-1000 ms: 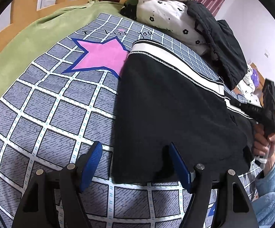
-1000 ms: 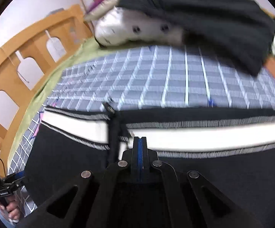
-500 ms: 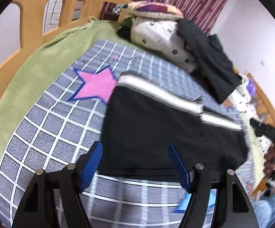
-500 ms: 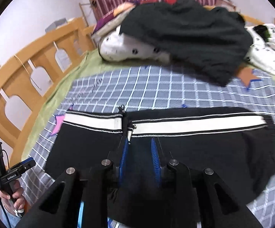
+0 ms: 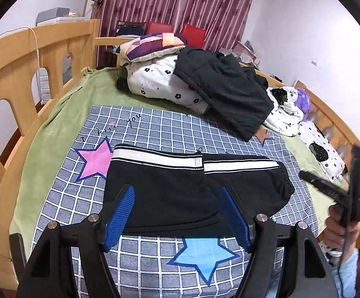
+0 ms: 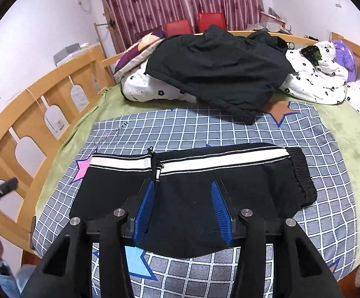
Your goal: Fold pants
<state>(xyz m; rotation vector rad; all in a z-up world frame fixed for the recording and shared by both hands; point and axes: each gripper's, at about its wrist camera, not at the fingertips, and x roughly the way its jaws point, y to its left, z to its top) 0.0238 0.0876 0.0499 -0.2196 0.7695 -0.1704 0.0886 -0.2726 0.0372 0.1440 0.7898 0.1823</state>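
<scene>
The black pants [image 5: 180,193] with a white side stripe lie folded into a flat rectangle on the grey checked blanket [image 5: 155,129]; they also show in the right wrist view [image 6: 192,186]. My left gripper [image 5: 177,211] is open and empty, held above the near edge of the pants. My right gripper [image 6: 183,208] is open and empty, also above the near edge. The right gripper shows from the side in the left wrist view [image 5: 341,193], off the bed's right side.
A heap of white flowered bedding [image 5: 160,82], a dark jacket [image 5: 224,92] and a patchwork pillow [image 5: 152,47] lies at the far end of the bed. A wooden rail [image 5: 30,57] runs along the left. Green sheet [image 5: 55,124] surrounds the blanket.
My right gripper has let go of the pants and opened. Both grippers have pulled back and up from the pants, which now lie flat by themselves.
</scene>
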